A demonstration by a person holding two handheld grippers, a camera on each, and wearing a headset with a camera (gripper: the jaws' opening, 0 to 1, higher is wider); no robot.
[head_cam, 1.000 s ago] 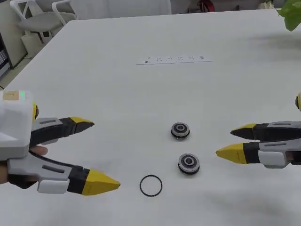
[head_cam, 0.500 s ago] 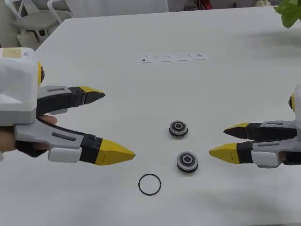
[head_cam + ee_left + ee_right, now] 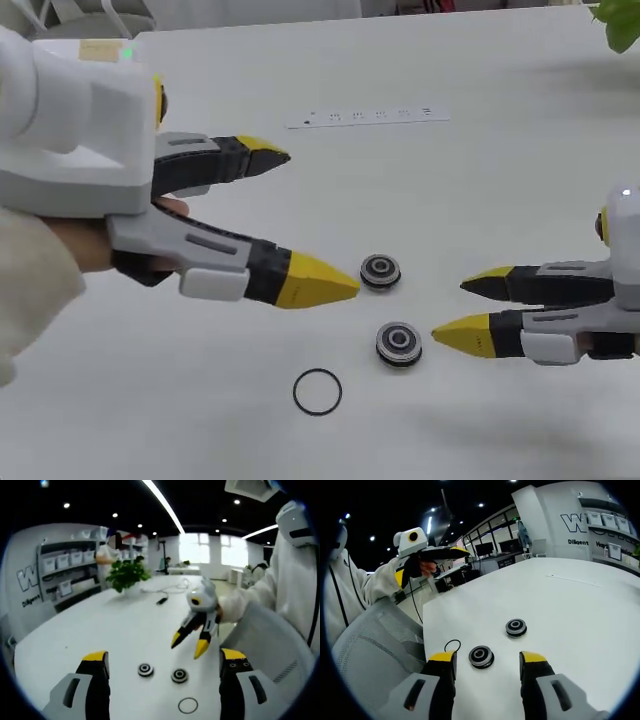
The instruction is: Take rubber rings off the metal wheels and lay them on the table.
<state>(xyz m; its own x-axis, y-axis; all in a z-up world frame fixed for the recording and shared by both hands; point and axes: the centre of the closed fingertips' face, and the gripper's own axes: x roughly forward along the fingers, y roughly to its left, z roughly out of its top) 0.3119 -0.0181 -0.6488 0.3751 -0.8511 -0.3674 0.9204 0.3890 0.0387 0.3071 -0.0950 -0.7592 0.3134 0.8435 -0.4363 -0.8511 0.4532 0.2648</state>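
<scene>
The left claw (image 3: 320, 221) hangs above the counter (image 3: 200, 400) with its jaws spread wide and nothing between them. In the head view its lower yellow tip appears just left of the far wheel (image 3: 380, 271), though the right gripper view shows this claw held well up in the air, clear of the surface. The right claw (image 3: 450, 310) comes in low from the right, released as well and empty, its jaws pointing at the near wheel (image 3: 399, 342). In the head view the lower tip sits just beside that wheel's right edge, and in its own view the wheel lies just ahead of the gap, a little nearer one jaw. The two wheels lie flat and a little apart, neither touched by a claw. Both show a dark outer band around a metal hub, and I cannot tell whether either band is a rubber ring. One loose ring (image 3: 318, 392) — a thin black circle — lies flat on the counter near the front edge, to the left of the near wheel and apart from it. Farther back a flat outlet strip (image 3: 367, 118) is set into the white top, and green leaves of a plant (image 3: 620, 20) show at the far right corner.
</scene>
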